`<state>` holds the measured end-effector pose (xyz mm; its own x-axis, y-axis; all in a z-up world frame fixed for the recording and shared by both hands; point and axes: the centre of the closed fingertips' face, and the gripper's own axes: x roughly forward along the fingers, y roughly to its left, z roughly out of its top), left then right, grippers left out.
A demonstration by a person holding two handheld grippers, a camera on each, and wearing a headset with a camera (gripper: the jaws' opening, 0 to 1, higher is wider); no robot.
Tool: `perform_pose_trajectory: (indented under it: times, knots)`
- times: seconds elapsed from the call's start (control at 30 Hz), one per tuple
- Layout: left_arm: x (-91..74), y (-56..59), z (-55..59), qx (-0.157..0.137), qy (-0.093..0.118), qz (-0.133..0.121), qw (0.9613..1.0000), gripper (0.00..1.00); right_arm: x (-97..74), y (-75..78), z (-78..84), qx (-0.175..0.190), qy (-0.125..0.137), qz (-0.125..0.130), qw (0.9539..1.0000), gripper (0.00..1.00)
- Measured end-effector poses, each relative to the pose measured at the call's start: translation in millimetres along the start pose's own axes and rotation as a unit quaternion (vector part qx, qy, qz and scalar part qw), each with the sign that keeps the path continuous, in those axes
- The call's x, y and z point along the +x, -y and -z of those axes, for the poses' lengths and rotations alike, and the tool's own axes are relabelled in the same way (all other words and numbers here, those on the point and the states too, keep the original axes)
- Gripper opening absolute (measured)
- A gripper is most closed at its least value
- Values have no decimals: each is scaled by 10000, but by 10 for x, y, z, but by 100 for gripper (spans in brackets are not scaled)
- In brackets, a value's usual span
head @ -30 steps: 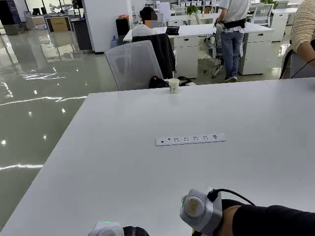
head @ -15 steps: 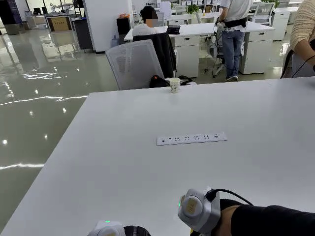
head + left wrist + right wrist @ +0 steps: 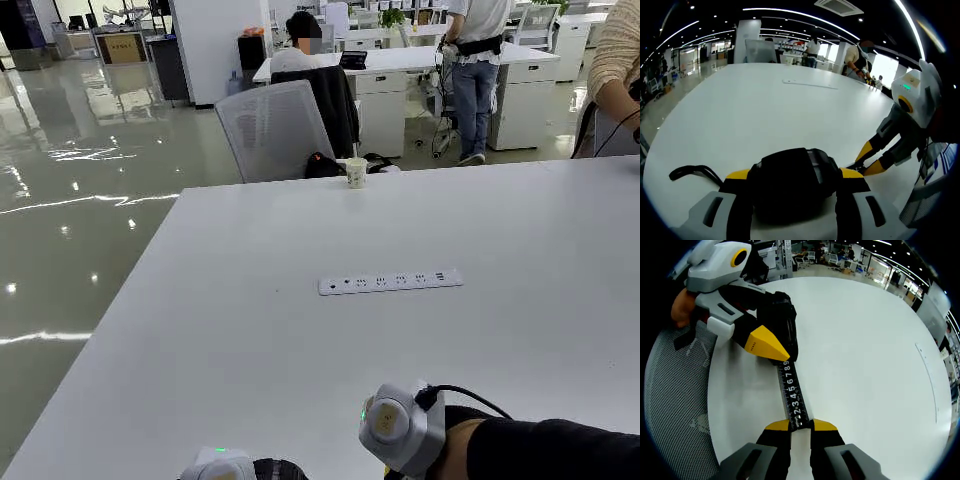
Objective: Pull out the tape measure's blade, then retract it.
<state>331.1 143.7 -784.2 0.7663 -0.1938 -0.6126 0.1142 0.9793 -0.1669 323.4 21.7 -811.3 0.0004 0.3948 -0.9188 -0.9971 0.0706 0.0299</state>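
- Pinching the tip of the blade [image 3: 791,392], the right gripper [image 3: 801,426] rises from 6 o'clock of its own view, its yellow-tipped jaws closed on the metal end.
- A short length of blade is out, and its printed numbers run away toward 11 o'clock into the tape measure [image 3: 784,322], a black case resting on the white table [image 3: 865,350].
- In the left gripper view, the left gripper [image 3: 795,175] clamps that case from both sides at 6 o'clock, with a yellow pad tight against each flank and a black strap loop [image 3: 690,172] trailing off toward 8 o'clock.
- A grey mesh surface [image 3: 670,405] lies beyond the table's edge at 8 o'clock of the right gripper view.
- In the head view both grippers' grey housings sit at the bottom edge, around 6 o'clock, and a dark sleeve [image 3: 550,450] reaches in from 4 o'clock.
- Mid-table, a white power strip [image 3: 390,282] lies flat.
- A paper cup [image 3: 354,173] stands at the table's far edge, near 12 o'clock.
- Behind it is a grey mesh chair [image 3: 272,130], then desks, with a person standing [image 3: 475,70] at 1 o'clock.
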Motion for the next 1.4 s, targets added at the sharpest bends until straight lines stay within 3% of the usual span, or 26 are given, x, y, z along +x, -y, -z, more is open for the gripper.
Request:
perform_pose_trajectory:
  times: [1.4]
  knots:
    - [-27,-8,13,-178,-60,142,9997,62,68,-37,-132,49,225,-49,9997,11]
